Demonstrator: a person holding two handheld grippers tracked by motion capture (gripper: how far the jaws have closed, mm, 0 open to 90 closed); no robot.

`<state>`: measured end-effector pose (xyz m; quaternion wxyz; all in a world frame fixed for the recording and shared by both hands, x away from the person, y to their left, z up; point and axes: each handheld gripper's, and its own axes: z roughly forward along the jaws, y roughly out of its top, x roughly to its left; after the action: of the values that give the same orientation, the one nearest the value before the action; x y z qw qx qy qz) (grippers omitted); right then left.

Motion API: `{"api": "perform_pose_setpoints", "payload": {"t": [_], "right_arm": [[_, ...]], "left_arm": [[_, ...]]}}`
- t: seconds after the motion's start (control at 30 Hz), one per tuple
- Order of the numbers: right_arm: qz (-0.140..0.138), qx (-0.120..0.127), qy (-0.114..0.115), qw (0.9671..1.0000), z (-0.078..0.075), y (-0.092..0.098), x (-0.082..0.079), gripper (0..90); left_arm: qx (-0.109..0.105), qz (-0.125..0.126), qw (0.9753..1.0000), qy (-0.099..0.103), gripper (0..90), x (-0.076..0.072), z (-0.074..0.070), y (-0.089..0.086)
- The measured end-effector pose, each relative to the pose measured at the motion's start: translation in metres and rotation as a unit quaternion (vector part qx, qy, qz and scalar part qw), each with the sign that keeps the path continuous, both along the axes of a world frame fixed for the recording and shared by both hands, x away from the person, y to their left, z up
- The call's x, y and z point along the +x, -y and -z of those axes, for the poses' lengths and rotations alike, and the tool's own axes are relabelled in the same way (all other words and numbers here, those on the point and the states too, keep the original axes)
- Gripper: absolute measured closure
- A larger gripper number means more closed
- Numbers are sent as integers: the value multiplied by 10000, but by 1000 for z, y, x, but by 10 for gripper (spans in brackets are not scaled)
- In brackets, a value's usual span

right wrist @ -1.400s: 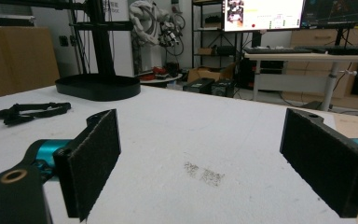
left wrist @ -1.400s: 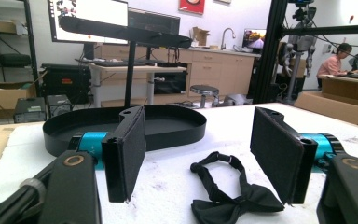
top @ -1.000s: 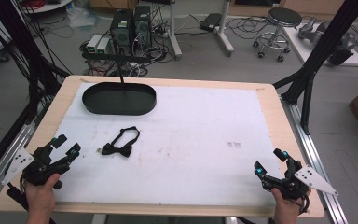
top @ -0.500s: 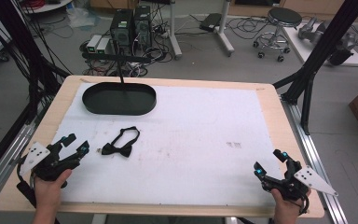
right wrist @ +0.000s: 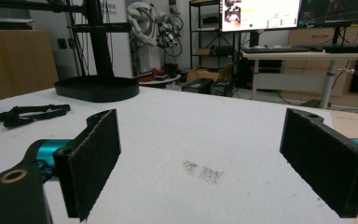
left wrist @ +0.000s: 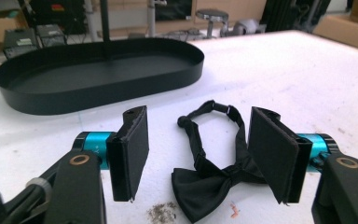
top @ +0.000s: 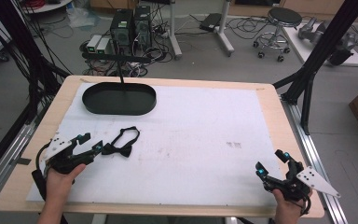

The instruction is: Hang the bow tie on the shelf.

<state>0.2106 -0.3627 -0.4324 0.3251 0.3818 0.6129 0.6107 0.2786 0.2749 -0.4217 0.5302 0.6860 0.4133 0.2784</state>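
left claw (top: 92,143) advanced to bow tie (top: 121,143), released | right claw (top: 272,164) released

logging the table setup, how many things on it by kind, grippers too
bow tie: 1
black oval tray: 1
grippers: 2, left gripper and right gripper
total: 4
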Motion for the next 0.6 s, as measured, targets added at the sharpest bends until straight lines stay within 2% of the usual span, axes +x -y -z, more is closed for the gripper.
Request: {"api": "perform_pose_setpoints", "payload": {"t": [0.1, 0.13, 0.23, 0.33, 0.6], "right_arm": [[1, -8, 22, 10000, 0, 1, 0, 114], [9, -2, 29, 10000, 0, 1, 0, 114], [11, 21, 30, 10000, 0, 2, 0, 114], [18, 31, 36, 10000, 0, 2, 0, 114], [6, 20, 95, 10000, 0, 2, -1, 114]], "left_arm": [[65, 53, 9999, -77, 403, 9, -1, 7], [179, 94, 9997, -148, 408, 15, -3, 11], [256, 138, 9993, -226, 419, 21, -4, 17], [483, 128, 9980, -396, 428, 29, -3, 25], [789, 85, 9939, -760, 453, 48, 5, 39]]}}
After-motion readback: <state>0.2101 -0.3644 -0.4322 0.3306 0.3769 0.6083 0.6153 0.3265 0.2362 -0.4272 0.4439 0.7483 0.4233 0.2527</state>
